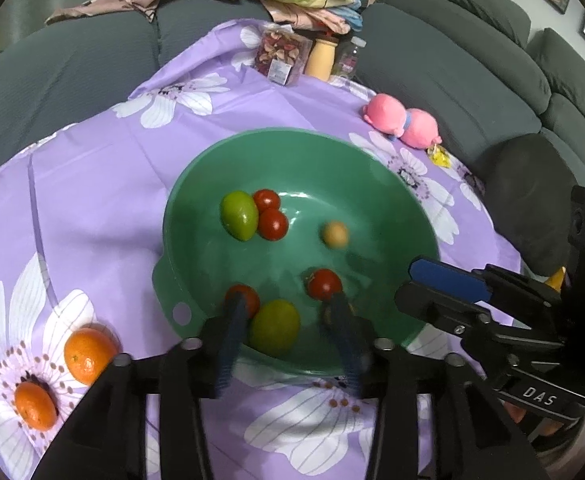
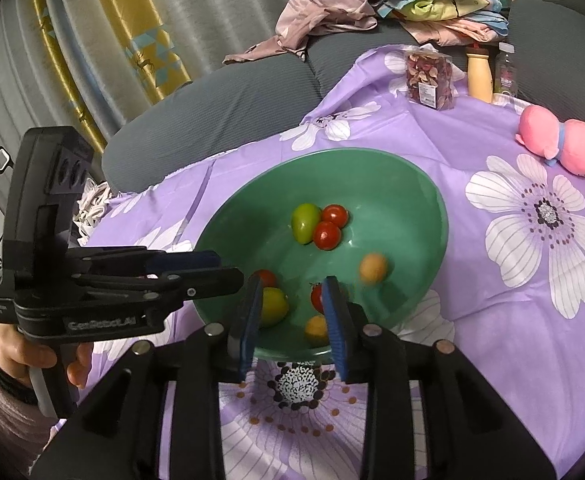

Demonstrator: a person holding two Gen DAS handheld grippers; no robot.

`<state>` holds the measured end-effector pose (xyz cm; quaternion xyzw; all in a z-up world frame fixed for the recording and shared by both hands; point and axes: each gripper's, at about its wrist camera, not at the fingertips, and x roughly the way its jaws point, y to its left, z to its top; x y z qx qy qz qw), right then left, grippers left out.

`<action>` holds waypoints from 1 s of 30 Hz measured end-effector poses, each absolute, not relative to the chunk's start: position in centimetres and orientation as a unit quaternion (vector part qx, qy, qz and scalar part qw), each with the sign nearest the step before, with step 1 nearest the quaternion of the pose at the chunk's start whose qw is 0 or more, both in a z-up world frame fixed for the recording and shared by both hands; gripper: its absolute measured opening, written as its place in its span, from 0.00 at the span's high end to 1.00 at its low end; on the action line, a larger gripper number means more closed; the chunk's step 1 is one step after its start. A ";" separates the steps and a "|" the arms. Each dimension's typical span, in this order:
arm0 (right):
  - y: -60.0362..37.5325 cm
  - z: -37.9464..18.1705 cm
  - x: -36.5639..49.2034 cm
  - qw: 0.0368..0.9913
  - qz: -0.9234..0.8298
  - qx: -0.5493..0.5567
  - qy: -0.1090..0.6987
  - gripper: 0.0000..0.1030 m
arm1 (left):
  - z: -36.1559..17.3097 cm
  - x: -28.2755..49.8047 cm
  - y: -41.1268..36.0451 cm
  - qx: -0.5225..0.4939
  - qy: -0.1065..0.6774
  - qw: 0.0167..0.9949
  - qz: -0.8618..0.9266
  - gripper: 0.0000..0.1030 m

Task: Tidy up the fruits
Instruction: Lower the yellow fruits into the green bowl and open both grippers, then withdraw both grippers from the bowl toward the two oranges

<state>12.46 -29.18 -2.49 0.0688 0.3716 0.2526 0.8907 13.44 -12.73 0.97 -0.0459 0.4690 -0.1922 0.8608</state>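
Green fruit (image 1: 274,332) loose between parted left gripper (image 1: 288,312) fingers.

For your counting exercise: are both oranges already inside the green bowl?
No, both oranges lie on the purple floral cloth, outside the green bowl.

"DAS" on right gripper (image 1: 438,280), blurred lettering on left gripper (image 2: 220,268)

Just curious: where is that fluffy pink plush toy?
The pink plush toy lies on the purple flowered cloth, beyond the green bowl's right rim, near the grey sofa.
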 end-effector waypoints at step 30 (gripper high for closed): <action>-24.8 -0.4 6.6 0.880 0.302 0.024 0.364 0.35 | -0.7 3.4 -3.1 -0.117 0.499 0.856 -0.070 0.14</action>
